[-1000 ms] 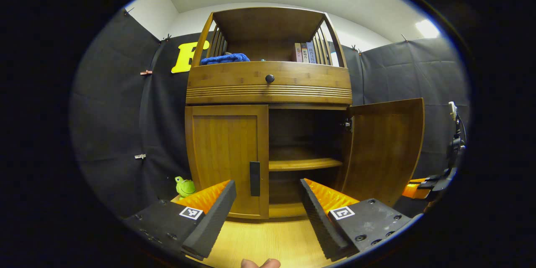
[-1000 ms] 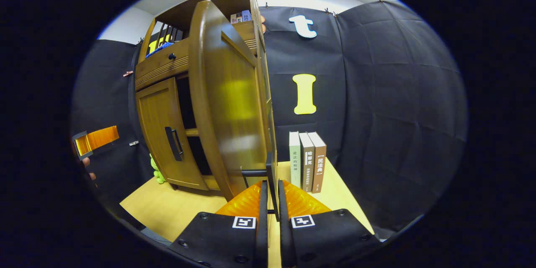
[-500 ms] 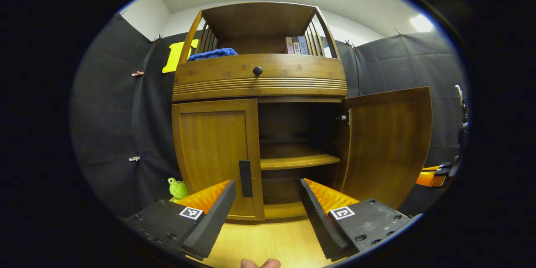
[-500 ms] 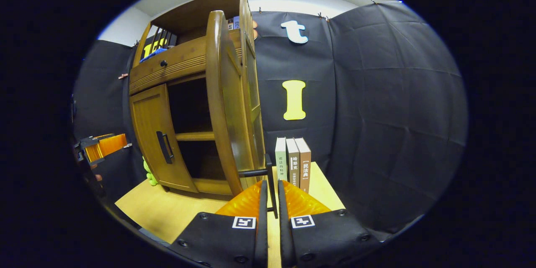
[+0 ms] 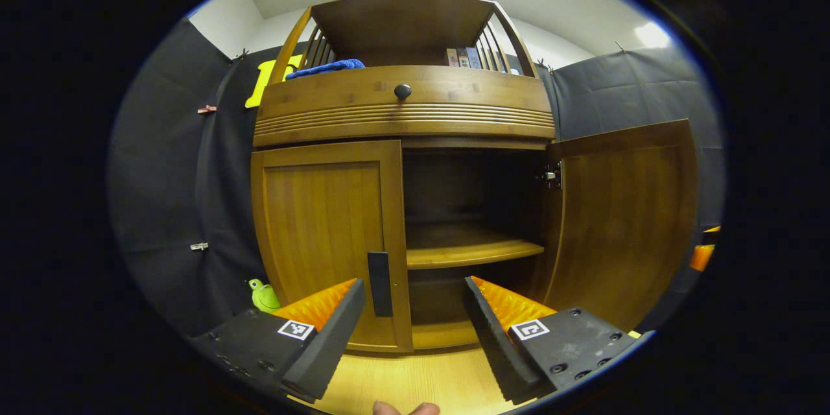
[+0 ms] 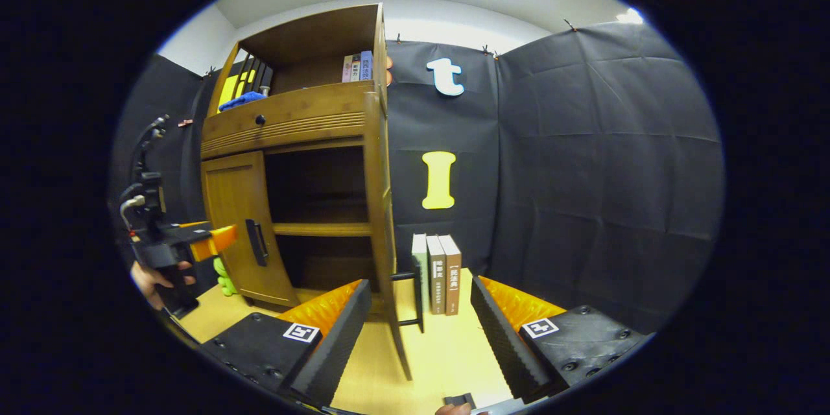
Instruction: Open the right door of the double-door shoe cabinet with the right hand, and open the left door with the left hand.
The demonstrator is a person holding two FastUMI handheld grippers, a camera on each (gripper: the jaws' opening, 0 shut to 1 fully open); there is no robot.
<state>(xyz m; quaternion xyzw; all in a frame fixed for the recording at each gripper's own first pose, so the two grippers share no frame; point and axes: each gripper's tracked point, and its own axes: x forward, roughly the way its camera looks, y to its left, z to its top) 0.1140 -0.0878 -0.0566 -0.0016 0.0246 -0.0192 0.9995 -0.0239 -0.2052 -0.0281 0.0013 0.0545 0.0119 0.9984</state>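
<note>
Your left gripper (image 5: 412, 337) is wide open, holding nothing, and faces the front of the shoe cabinet (image 5: 402, 113). The left door (image 5: 324, 240) is shut, flush with the frame. Its dark vertical handle (image 5: 380, 284) sits on the door's inner edge, just above and between your left gripper's fingers but apart from both. The right door (image 5: 622, 220) stands swung out to the right, showing its inner face, with a metal hinge (image 5: 551, 176) at its top corner. Inside you see a dark cavity with one shelf (image 5: 470, 253) across the middle. Above the doors sits a drawer with a round dark knob (image 5: 403, 91). The open top shelf holds a blue cloth (image 5: 324, 68) on the left and a few books (image 5: 463, 57) on the right. A green toy frog (image 5: 264, 296) sits on the tabletop (image 5: 415, 382) beside the cabinet's left foot.

Your right gripper (image 6: 418, 343) is also spread open and grips nothing. The right door (image 6: 382, 227) shows edge-on between its fingers, with its handle (image 6: 415, 292) sticking out to the right, touching neither finger. Three upright books (image 6: 438, 272) stand on the table just right of that door, against the booth wall. In the right gripper view, the left door (image 6: 237, 220) is closed with its handle (image 6: 256, 242) on it, and your left gripper (image 6: 188, 243), held by a hand (image 6: 155, 279), hovers off the cabinet's left side, apart from the door.
</note>
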